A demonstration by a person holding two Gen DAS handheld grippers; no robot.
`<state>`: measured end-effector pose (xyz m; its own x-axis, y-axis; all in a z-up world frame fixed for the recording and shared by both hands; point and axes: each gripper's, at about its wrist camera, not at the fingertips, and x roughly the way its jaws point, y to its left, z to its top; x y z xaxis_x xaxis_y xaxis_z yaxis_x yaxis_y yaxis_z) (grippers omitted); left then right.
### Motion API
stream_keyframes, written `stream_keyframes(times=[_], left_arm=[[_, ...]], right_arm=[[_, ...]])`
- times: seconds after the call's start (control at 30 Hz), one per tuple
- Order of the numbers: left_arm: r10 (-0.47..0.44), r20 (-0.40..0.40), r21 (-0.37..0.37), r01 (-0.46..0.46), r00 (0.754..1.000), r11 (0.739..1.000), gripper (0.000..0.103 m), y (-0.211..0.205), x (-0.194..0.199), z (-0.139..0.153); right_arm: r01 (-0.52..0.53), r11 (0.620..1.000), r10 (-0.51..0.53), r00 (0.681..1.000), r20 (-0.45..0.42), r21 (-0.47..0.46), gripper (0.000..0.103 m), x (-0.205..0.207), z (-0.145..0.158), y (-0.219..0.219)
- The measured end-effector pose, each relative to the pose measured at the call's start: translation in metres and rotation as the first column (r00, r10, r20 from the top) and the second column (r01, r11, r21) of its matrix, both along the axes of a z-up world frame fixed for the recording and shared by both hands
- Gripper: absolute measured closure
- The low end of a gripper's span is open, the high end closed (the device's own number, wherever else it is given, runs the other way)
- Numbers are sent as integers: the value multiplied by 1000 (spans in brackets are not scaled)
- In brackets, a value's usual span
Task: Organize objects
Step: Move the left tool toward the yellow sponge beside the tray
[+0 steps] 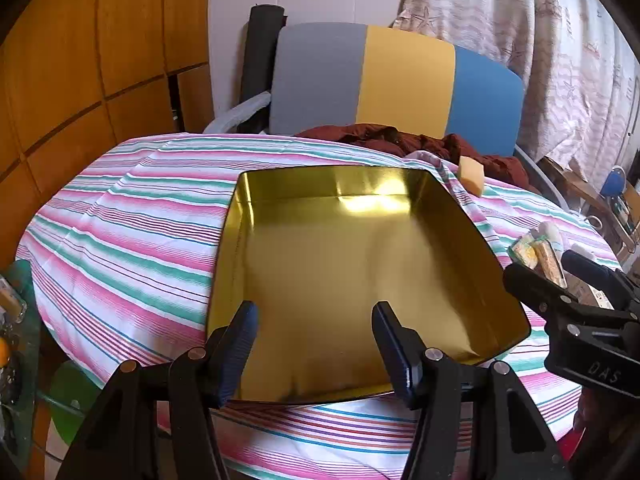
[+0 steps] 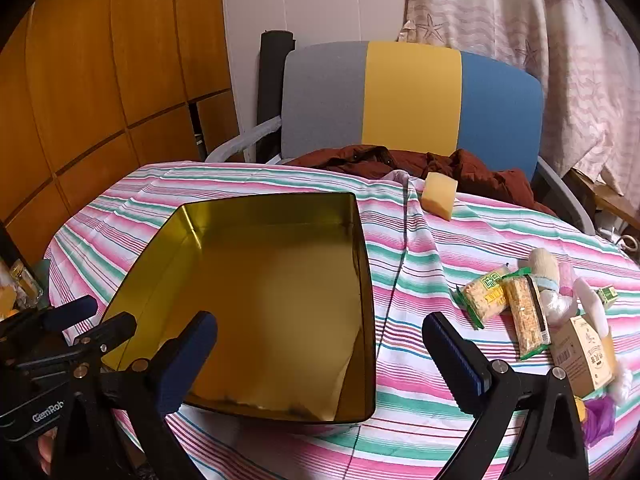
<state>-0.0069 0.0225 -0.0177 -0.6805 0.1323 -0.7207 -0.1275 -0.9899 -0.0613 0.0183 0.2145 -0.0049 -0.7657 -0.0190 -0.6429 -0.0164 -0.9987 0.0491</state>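
— How is the left gripper (image 1: pixel 316 316) held?
— It is held level, jaws spread apart, nothing gripped.
— And the right gripper (image 2: pixel 320 334)?
— It is opened wider, held just right of it.

tin (image 2: pixel 360 300): 1 | sponge (image 2: pixel 439 196): 1 | snack bars (image 2: pixel 484 298): 2 | carton (image 2: pixel 582 356): 1

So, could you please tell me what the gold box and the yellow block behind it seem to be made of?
The gold box looks like thin metal with a glossy gold finish: its walls mirror the light. The yellow block looks like matte, soft foam or sponge, though that is uncertain.
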Motion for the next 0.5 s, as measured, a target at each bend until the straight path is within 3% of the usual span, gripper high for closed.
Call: stream_keyframes(times=[0.33,0.5], left_arm=[[-42,9,9,41,999,999,43,11,0,1],[-80,39,57,78,996,995,43,14,-3,-2]], right_arm=[[12,1000,-12,1000,5,-11,0,-3,0,11],[29,1000,-29,1000,4,-11,0,-3,0,15]])
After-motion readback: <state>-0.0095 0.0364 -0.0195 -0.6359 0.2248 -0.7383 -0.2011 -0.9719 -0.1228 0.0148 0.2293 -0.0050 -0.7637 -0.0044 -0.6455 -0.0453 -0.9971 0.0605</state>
